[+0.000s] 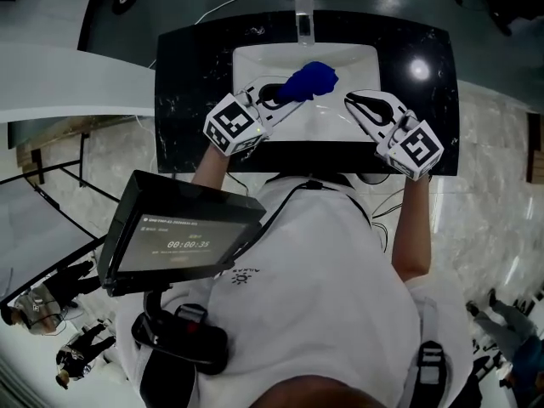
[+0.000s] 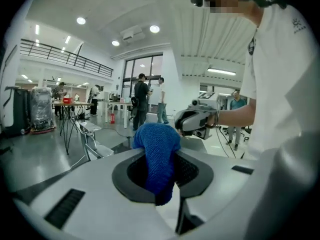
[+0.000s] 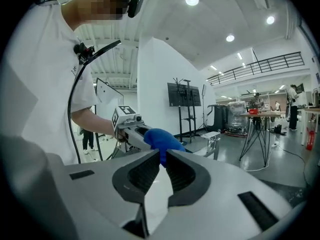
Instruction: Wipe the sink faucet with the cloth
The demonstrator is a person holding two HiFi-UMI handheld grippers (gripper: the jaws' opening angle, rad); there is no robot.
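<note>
A blue cloth [image 1: 310, 81] hangs over the white sink [image 1: 248, 59], clamped in my left gripper [image 1: 283, 97]. The chrome faucet [image 1: 303, 14] stands at the far edge of the basin, just beyond the cloth and apart from it. In the left gripper view the cloth [image 2: 157, 151] bulges out between the dark pads [image 2: 188, 171] and droops down. My right gripper [image 1: 355, 100] hovers over the basin's right side, shut with nothing in it. In the right gripper view its jaws [image 3: 162, 159] meet, and the cloth [image 3: 163, 138] shows behind them in the left gripper [image 3: 134, 129].
The sink sits in a black marble counter [image 1: 187, 58] with a glossy front edge. A dark screen [image 1: 180, 236] hangs on the person's chest rig below the left arm. Cables trail on the floor behind the counter. People, tables and chairs stand far off in the hall.
</note>
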